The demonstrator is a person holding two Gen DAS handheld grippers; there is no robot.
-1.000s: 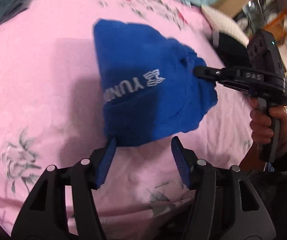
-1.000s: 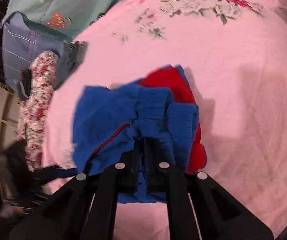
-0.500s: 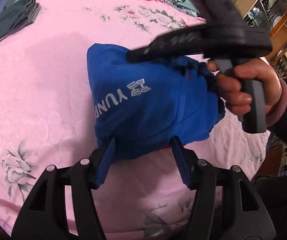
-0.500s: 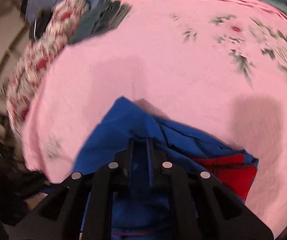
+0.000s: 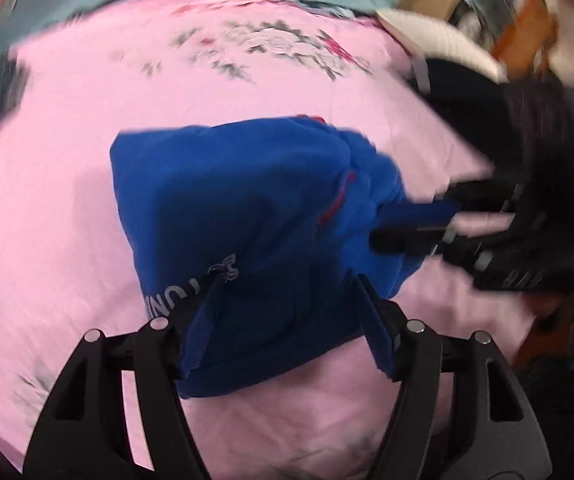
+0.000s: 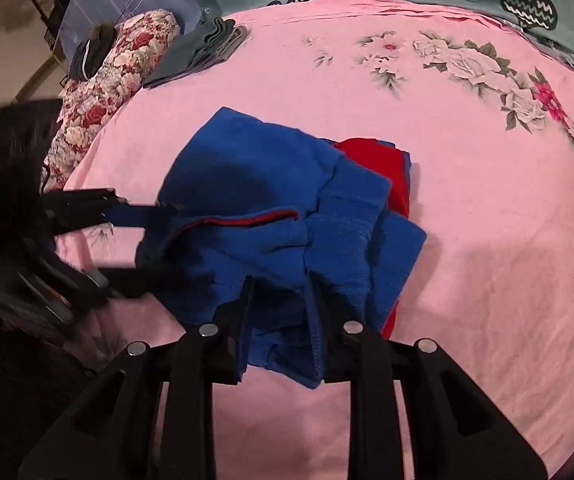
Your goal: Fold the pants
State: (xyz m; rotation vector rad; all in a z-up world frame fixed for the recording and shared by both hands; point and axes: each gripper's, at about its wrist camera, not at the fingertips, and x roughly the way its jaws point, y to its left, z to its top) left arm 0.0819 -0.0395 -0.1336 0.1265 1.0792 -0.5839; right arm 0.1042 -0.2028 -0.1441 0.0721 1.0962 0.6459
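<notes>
Blue fleece pants with red lining [image 5: 247, 216] lie bunched in a rough folded bundle mid-bed on the pink floral bedsheet [image 5: 67, 184].

Left to right, right wrist view: red-and-white floral cushion [image 6: 115, 76] at the bed's left edge, folded grey-green cloth [image 6: 203, 48] beside it, then the pants [image 6: 271, 208], red lining showing at their far right, bare pink sheet [image 6: 507, 240] beyond.

Left tongs [image 5: 287, 312] are apart, fingers straddling the near edge of the bundle by the white printed lettering [image 5: 191, 288], nothing pinched. In the right wrist view the same left tongs [image 6: 159, 240] reach in from the left, also spread.

Right tongs [image 6: 279, 308] are apart too, a thick bunch of waistband fabric sitting between the fingers; grip looks loose, not clamped. In the left wrist view the right tongs [image 5: 407, 224] enter from the right, blurred.

Step, as I read it: final fold or tidy of the bundle, late in the task. The next move likely calls for closing on an edge or pressing the stack flat and squaring the corners; the thick fleece may spring back open.
</notes>
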